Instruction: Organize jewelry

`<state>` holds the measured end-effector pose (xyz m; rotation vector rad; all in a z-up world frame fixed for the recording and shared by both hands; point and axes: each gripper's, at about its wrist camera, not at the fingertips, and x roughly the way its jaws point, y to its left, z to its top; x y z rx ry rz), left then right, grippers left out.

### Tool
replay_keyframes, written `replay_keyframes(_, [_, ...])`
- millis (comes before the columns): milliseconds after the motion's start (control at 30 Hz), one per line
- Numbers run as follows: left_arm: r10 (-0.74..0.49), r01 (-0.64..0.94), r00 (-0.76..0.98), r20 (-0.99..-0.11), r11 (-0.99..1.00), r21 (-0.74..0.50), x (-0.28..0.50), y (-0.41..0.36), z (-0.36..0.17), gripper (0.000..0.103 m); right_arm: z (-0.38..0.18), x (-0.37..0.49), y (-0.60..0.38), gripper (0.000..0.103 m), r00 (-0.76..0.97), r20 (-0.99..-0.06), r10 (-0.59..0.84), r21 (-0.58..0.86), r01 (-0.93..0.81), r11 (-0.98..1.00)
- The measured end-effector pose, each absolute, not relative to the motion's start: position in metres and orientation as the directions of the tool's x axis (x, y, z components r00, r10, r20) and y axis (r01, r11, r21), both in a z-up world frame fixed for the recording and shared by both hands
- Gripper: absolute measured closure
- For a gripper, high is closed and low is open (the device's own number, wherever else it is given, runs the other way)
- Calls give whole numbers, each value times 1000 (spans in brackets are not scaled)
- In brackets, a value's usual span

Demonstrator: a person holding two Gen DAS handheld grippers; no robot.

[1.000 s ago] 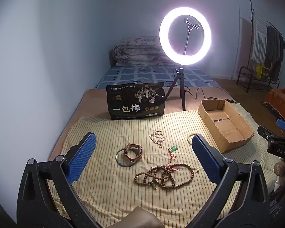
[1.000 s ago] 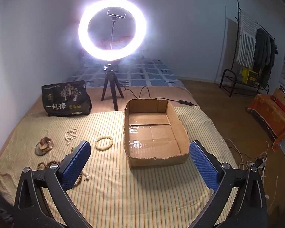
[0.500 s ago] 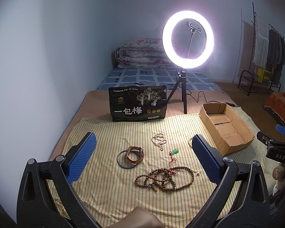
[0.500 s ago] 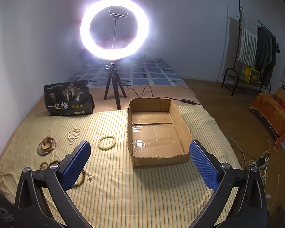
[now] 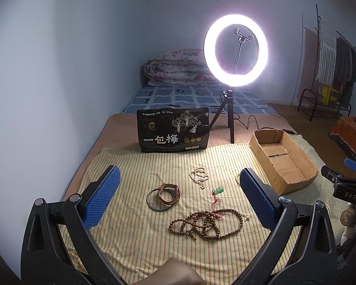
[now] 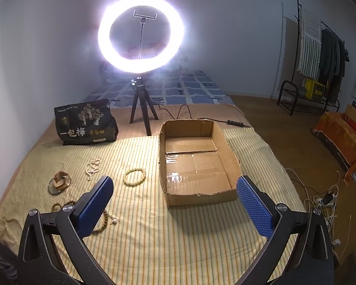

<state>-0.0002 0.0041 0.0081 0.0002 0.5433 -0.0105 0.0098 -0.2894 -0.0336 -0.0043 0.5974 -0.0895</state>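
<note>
Both our left gripper (image 5: 179, 199) and right gripper (image 6: 174, 200) hang spread and empty. Nearest, the wooden bead necklace (image 5: 205, 223) lies on the striped cloth (image 5: 135, 171) — limp, light, best pinched across bunched strands. Beyond waits the cardboard box (image 6: 235, 163) — empty.

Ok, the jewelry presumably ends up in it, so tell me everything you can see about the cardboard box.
The cardboard box is a shallow, open-topped tray of plain brown corrugated card with torn, ragged rims. Its floor is made of flaps sealed with glossy clear tape, and nothing lies inside. It rests flat on the striped cloth, long axis running away from the camera, right of the pale bead bracelet and apart from it. Neither gripper touches it.
</note>
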Motion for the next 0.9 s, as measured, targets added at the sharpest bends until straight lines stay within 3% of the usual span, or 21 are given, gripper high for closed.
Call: replay_keyframes(900, [-11,10,855,-518,1000,-5,0,7,7,1,-36,10,-290,0,817,-571,-79,-26,79,997])
